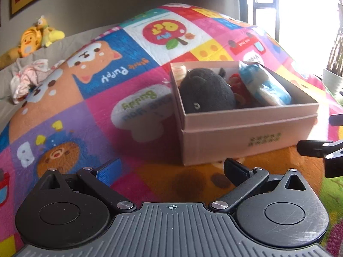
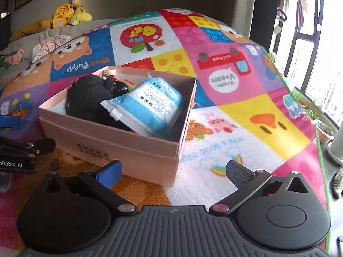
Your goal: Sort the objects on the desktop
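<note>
A pink cardboard box [image 1: 246,137] [image 2: 111,145] stands on a colourful play mat. Inside lie a black plush toy [image 1: 205,94] [image 2: 90,94], a blue-and-white wipes pack [image 1: 265,85] [image 2: 154,105], a small jar [image 1: 179,69] and red and black small toys [image 2: 120,87]. My left gripper [image 1: 171,171] is open and empty, low over the mat in front of the box. My right gripper [image 2: 173,171] is open and empty, near the box's front right corner. The right gripper's fingers [image 1: 315,147] show at the right edge of the left wrist view; the left gripper's fingers [image 2: 27,145] show at the left edge of the right wrist view.
The play mat [image 1: 85,111] [image 2: 246,115] covers the surface. Yellow plush toys [image 1: 36,36] [image 2: 68,15] and crumpled pink cloth [image 1: 27,79] lie on grey bedding at the back left. Windows [image 2: 310,53] and potted plants [image 2: 321,126] are on the right.
</note>
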The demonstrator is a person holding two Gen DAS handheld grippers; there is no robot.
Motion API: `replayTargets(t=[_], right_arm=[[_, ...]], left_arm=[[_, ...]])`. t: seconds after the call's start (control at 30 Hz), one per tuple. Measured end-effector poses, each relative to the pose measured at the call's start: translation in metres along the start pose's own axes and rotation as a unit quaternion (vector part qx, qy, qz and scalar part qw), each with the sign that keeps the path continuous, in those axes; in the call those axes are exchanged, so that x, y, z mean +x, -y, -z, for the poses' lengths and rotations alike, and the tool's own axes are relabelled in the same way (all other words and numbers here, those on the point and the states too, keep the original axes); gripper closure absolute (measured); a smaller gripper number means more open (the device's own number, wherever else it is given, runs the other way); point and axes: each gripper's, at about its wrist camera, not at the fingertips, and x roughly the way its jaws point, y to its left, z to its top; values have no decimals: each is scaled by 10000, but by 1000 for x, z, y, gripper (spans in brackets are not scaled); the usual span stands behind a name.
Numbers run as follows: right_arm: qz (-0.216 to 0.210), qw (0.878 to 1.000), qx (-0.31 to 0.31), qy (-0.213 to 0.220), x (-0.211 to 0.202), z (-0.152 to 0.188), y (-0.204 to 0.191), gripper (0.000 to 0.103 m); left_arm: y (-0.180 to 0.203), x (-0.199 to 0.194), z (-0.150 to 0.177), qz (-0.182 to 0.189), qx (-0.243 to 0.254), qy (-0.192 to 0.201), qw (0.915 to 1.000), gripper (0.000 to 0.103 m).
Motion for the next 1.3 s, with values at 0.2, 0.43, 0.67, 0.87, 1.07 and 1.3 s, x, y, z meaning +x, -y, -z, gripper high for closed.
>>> replayTargets(t=[0.2, 0.43, 0.67, 0.87, 1.07, 1.3], right_arm=[[-49, 9977, 437, -506, -8, 29, -3, 0], [85, 9980, 422, -458, -12, 32, -7, 0], [120, 9976, 540, -419, -1, 25, -5, 0], [207, 9976, 643, -151, -6, 36, -6, 0], [198, 9975, 662, -128, -6, 36, -6, 0], [198, 9975, 660, -131, -6, 36, -6, 0]], left_arm=[[11, -5, 14, -25, -158, -397, 9991, 0], [21, -19, 25, -395, -639, -412, 9963, 0], [25, -16, 25, -425, -621, -300, 9967, 0], [25, -17, 26, -404, -644, -302, 9967, 0], [25, -17, 25, -400, -643, -301, 9967, 0], [25, -17, 25, -382, -662, -300, 9966, 0]])
